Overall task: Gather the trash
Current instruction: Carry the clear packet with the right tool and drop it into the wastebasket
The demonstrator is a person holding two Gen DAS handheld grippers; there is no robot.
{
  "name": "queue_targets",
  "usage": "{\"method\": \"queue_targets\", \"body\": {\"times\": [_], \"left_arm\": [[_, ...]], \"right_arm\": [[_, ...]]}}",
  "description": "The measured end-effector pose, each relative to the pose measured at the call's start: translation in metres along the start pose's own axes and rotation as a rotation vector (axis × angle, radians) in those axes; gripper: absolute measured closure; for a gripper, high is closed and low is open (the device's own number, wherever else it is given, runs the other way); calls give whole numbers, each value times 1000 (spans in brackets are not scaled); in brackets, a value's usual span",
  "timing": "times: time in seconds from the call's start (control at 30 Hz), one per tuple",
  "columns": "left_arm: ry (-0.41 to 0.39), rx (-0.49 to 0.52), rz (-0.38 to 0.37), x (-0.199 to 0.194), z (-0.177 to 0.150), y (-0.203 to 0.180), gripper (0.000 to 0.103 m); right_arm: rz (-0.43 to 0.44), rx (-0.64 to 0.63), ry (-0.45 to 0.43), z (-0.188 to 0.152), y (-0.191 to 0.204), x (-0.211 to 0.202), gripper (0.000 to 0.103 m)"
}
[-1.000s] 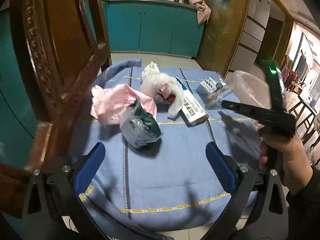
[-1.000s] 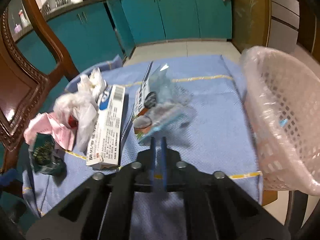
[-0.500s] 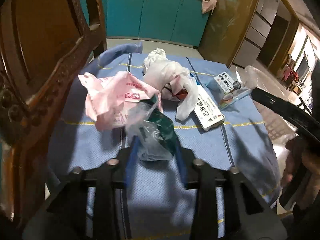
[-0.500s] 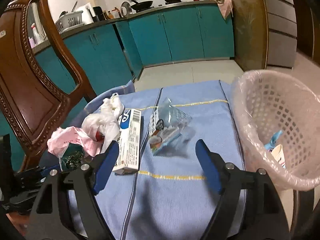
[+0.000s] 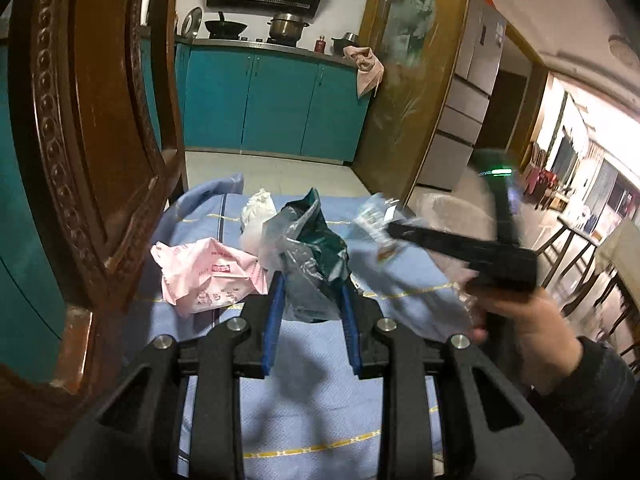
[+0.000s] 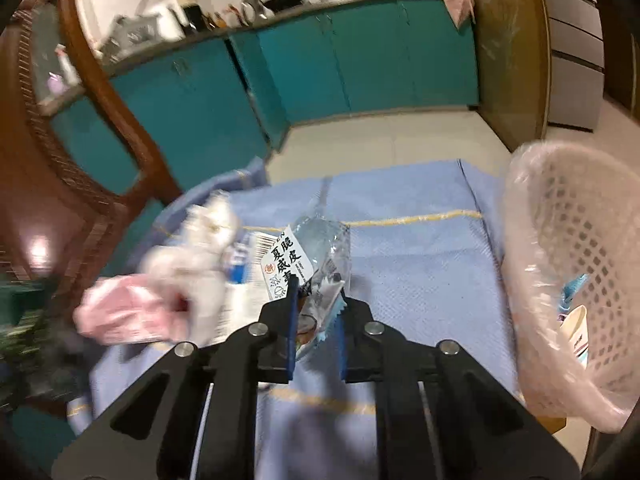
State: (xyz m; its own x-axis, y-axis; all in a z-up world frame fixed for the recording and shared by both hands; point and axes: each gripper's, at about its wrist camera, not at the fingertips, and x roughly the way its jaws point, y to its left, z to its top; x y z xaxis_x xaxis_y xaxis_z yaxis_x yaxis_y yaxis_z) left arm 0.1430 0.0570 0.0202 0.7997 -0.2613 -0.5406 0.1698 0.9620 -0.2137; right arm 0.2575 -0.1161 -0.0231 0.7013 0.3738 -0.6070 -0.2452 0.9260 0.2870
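Pinching both | left gripper (image 5: 310,300) clamps green wrapper (image 5: 316,248), right gripper (image 6: 316,312) clear snack bag (image 6: 320,248) | light, crinkly, slippery; grip bunched middles

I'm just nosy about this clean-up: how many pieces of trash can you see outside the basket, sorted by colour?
Pink: 1, the crumpled pink wrapper.
White: 2, the white plastic bag and the white box.
Green: 1, the green bag in the left gripper.
Clear: 1, the clear snack packet in the right gripper.
Total: 5.
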Motion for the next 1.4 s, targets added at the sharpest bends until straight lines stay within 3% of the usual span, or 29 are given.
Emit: {"method": "queue_targets", "body": {"times": [0.13, 0.3, 0.5, 1.17, 1.23, 1.4], "left_arm": [[-8, 13, -15, -7, 2, -5, 75], [-27, 49, -22, -26, -5, -23, 75], [7, 79, -22, -30, -22, -41, 74], [27, 80, -7, -27, -24, -38, 74], [27, 80, -6, -27, -24, -38, 73], [16, 73, -4, -28, -23, -37, 73]], "right_arm": [[58, -39, -117, -8, 18, -88, 88], [80, -62, -161, -53, 27, -145, 88], [59, -75, -107, -85, 27, -149, 88], [40, -88, -81, -85, 29, -144, 87], [30, -79, -104, -82, 24, -148, 87], [-97, 23, -301, -47, -25, -176, 87]]}}
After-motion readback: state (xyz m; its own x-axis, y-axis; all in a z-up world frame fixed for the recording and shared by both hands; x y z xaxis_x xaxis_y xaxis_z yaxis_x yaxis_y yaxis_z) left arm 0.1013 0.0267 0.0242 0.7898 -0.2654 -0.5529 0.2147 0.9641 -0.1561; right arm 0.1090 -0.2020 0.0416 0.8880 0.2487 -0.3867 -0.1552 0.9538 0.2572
